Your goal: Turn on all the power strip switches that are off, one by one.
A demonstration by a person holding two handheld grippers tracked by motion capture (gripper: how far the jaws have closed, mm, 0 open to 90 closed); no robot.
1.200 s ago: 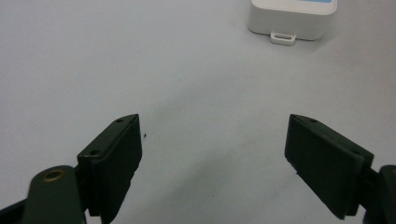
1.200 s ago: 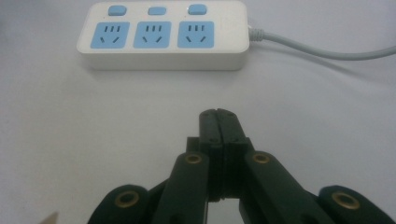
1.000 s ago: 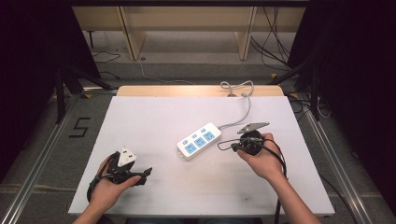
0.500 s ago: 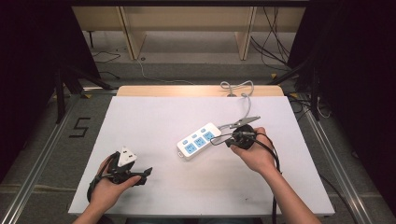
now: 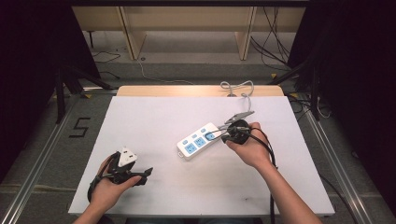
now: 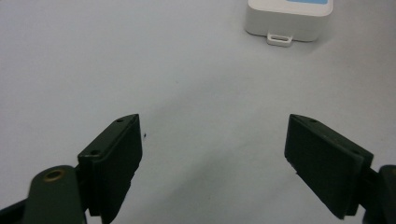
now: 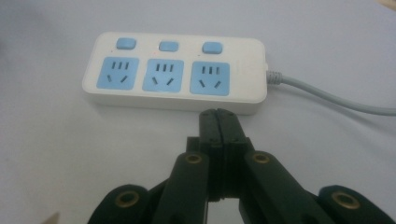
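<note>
A white power strip (image 5: 198,141) with three blue sockets and three blue switches lies slanted at the middle of the white table (image 5: 154,116). Its grey cord (image 5: 239,89) runs off the far edge. My right gripper (image 5: 217,136) is shut with nothing between its pads. In the right gripper view its tips (image 7: 218,116) sit just in front of the long side of the strip (image 7: 173,72), below the right-hand socket. My left gripper (image 5: 141,174) rests open near the front left of the table. In the left gripper view its jaws (image 6: 212,154) stand wide over bare table, with the end of the strip (image 6: 289,18) farther off.
A wooden strip (image 5: 196,91) borders the table's far edge, with shelving legs and loose cables on the floor behind. Metal rails (image 5: 44,154) run along both sides. A "5" mark (image 5: 80,127) lies on the floor at the left.
My right gripper has moved left and slightly away from me, closer to the power strip's right end, still shut. The left gripper and the strip have kept still.
</note>
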